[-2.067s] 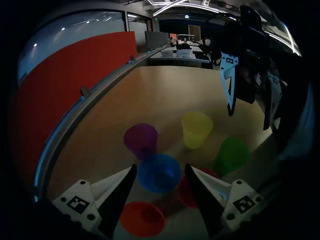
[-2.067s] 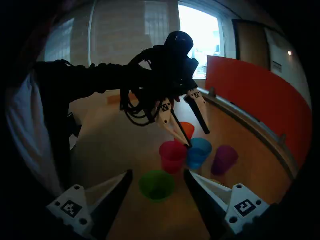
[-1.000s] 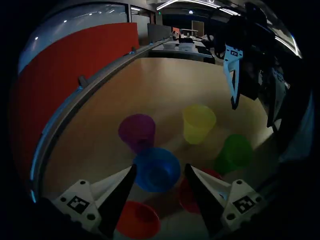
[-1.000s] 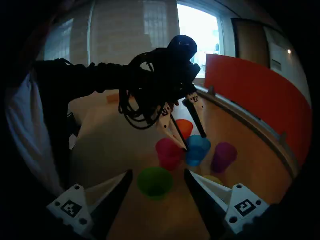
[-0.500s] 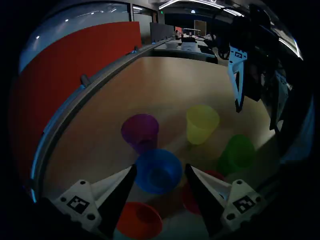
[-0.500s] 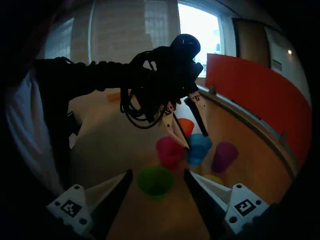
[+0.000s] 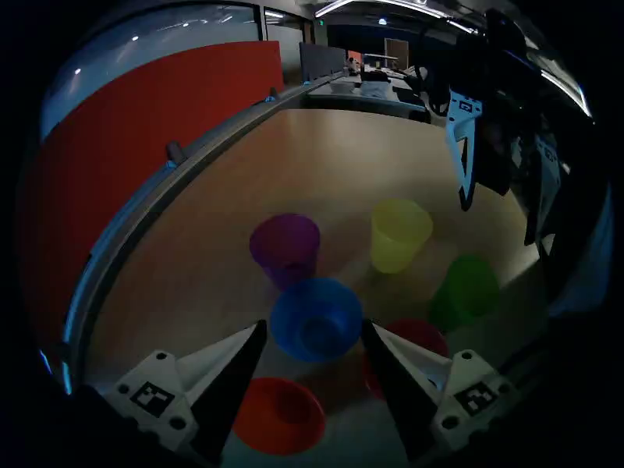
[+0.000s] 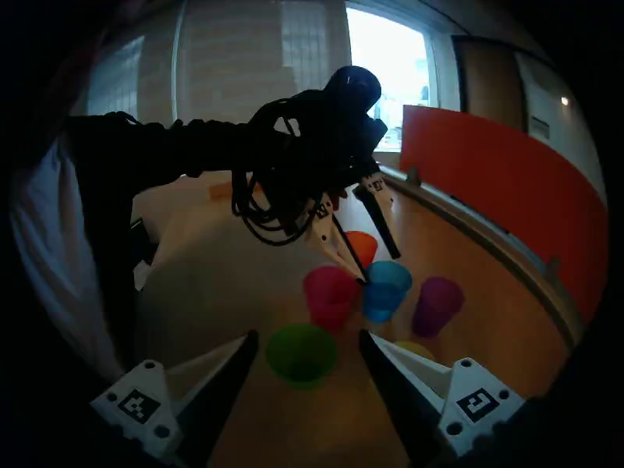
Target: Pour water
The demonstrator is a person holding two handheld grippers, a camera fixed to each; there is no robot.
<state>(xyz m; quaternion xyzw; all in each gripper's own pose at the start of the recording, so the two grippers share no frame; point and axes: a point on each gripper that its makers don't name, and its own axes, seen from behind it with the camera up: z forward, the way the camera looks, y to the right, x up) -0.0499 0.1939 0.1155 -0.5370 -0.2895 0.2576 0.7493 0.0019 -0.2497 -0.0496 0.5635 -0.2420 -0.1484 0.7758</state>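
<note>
On the table: I see a pale wooden table [image 7: 343, 156], smooth, carrying a loose cluster of six plastic cups.
Along one edge: a metal rail [image 7: 168, 183] follows the table's side, and a red partition [image 7: 140, 132] stands behind it.
Room: the left gripper view is dim, with desks far off under strip lights. The right gripper view has a bright window [image 8: 386, 70] behind a person's dark sleeve [image 8: 156, 148].
Blue cup: the blue cup [image 7: 316, 318] stands upright, mouth up, in the middle of the cluster. It is translucent and sits just beside the purple cup [image 7: 285, 248] and the red cup [image 7: 417, 335]. I cannot tell whether it holds water.
Other cups: the yellow cup [image 7: 399, 232] and green cup [image 7: 468, 288] stand beyond it, and the orange cup [image 7: 277, 413] is nearest my left camera. All are upright.
Left gripper: the left gripper [image 7: 313, 326] has its jaws apart with the blue cup between them. In the right gripper view its tips are down at that cup's rim, one on the red cup's side. I cannot judge whether either touches.
Right gripper: the right gripper [image 8: 306, 335] hangs above the table with its jaws apart, the green cup framed between its fingers lower down.
</note>
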